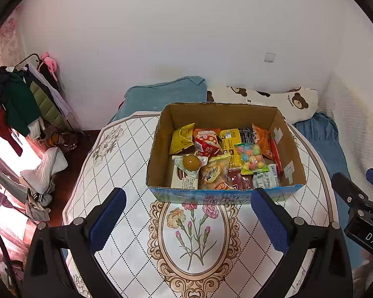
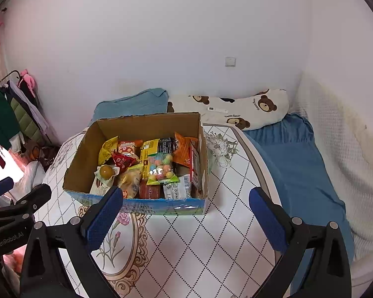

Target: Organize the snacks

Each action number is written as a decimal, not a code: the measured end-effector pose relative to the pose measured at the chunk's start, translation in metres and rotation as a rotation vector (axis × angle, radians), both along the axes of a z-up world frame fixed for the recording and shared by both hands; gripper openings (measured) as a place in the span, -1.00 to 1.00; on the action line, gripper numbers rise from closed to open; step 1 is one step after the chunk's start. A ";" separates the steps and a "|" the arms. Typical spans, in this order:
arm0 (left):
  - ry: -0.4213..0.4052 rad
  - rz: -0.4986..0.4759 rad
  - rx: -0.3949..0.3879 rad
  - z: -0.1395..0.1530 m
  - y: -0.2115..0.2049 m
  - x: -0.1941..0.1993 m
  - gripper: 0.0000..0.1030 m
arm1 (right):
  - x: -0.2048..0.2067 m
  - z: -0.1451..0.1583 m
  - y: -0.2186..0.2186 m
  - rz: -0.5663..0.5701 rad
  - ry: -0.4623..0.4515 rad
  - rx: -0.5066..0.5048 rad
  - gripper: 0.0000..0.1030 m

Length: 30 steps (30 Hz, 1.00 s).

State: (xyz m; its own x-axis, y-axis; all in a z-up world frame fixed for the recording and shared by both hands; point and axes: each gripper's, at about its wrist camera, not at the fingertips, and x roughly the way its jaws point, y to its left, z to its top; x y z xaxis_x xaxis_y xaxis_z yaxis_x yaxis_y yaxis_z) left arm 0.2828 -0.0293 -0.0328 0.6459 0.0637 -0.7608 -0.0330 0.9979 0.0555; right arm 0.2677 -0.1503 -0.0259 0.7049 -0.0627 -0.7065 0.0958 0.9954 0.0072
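An open cardboard box (image 1: 161,146) (image 2: 79,164) stands on the white patterned table (image 1: 126,164) (image 2: 211,236). Several snack packets fill it: a yellow chip bag (image 1: 181,137) (image 2: 107,149), a clear bag of coloured candy balls (image 1: 252,159) (image 2: 160,167), an orange packet (image 1: 262,140) (image 2: 185,152), and a round brown sweet in clear wrap (image 1: 191,162) (image 2: 106,171). My left gripper (image 1: 187,221) hangs open in front of the box, holding nothing. My right gripper (image 2: 185,221) is open too, in front of the box's right corner. The right gripper (image 1: 360,198) also shows at the right of the left wrist view.
The table sits against a bed with a blue sheet (image 2: 293,159), a teal pillow (image 1: 161,94) and a bear-print pillow (image 2: 248,110). A clothes rack (image 1: 22,99) and piled laundry (image 1: 42,171) stand on the floor at the left.
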 end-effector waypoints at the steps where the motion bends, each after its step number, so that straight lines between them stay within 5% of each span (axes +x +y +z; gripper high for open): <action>1: 0.000 0.000 0.000 0.000 -0.001 0.000 1.00 | 0.000 0.001 0.000 0.000 -0.001 0.000 1.00; 30: -0.010 -0.007 -0.013 0.007 0.000 0.004 1.00 | 0.002 0.005 -0.001 0.005 -0.008 -0.005 1.00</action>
